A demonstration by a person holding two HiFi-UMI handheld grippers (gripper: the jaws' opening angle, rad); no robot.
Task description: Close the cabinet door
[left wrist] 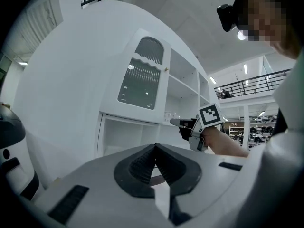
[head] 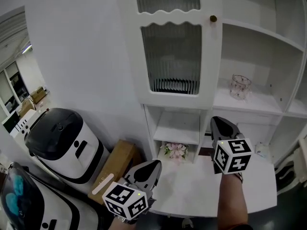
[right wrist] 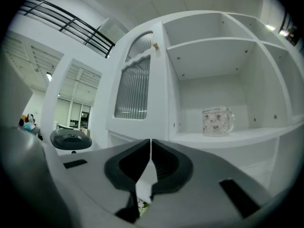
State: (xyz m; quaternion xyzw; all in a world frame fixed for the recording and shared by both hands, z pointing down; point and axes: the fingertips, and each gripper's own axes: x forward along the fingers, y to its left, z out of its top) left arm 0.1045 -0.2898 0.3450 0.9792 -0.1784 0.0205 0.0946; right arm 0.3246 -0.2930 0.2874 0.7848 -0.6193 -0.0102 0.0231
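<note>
The white cabinet door, with ribbed glass and a small brass knob, stands swung open to the left of the open shelves. My right gripper is held level below and right of the door, facing the shelves, its jaws shut on nothing. In the right gripper view the door and its knob lie up and to the left of the closed right gripper. My left gripper is lower and to the left, shut and empty, and it sees the door ahead.
A glass mug stands on the middle shelf. Pink flowers sit in the low compartment. A white table lies under both grippers. A black and white appliance and a cardboard box stand on the left.
</note>
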